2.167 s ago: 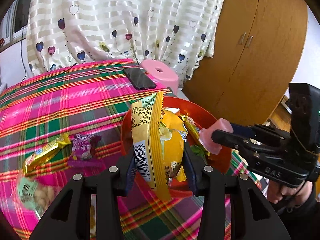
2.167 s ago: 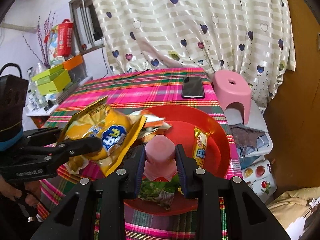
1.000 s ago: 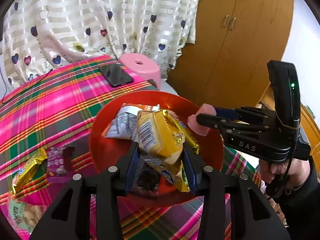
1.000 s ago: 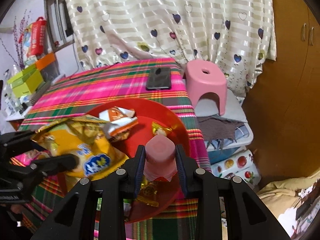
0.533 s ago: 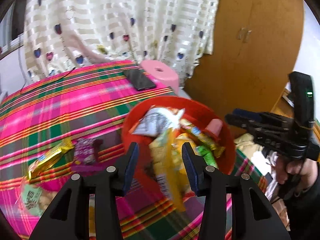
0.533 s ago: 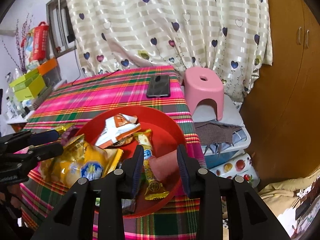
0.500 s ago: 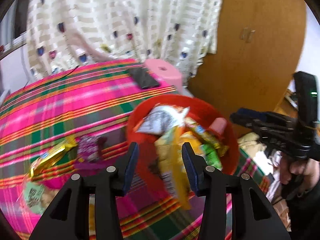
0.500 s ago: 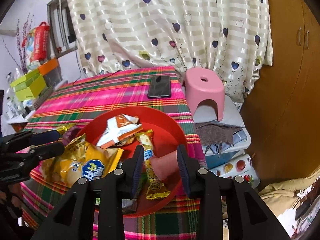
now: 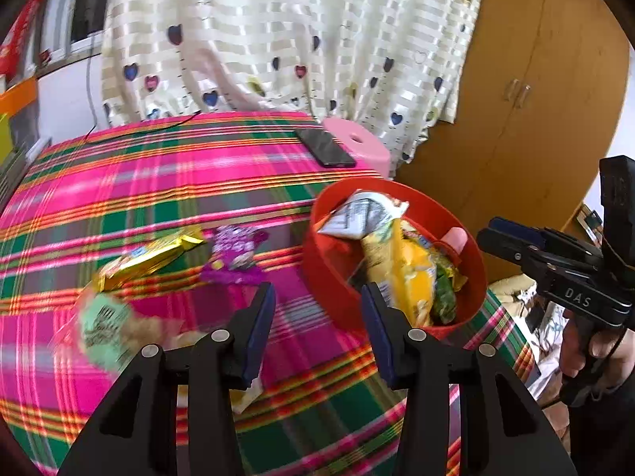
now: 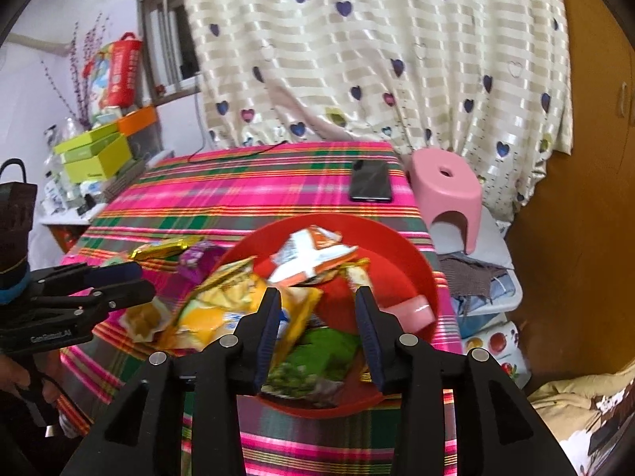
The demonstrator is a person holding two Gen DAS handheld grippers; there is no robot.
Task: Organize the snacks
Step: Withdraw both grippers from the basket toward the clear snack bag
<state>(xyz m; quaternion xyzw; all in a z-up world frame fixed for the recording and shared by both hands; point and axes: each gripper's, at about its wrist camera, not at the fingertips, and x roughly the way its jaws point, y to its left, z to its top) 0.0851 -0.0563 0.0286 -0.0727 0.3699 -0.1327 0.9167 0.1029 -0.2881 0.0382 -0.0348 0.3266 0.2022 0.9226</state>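
The red bowl point(image 9: 317, 254) point(image 10: 397, 238) stands near the table's right edge. In it lie a yellow bag point(image 9: 401, 261) point(image 10: 222, 305), a white packet point(image 9: 361, 214), a green packet point(image 10: 313, 353) and a pink jelly cup point(image 10: 410, 311). My left gripper point(image 9: 317, 305) is open and empty, just left of the bowl. My right gripper point(image 10: 317, 301) hovers over the bowl with its jaws opening and nothing between them; the pink cup lies beside its right finger. A gold bar point(image 9: 151, 256), a purple packet point(image 9: 234, 250) and a blurred green packet point(image 9: 103, 325) lie on the plaid cloth.
A black phone point(image 9: 325, 152) lies at the table's far right corner. A pink stool point(image 10: 444, 186) stands past that edge on a low shelf. Green boxes point(image 10: 95, 154) are stacked at the far left. Curtain and a wooden wardrobe stand behind.
The left gripper let the yellow bag drop into the bowl and swung left. The right gripper let go of the pink cup, which now lies in the bowl, and drew back.
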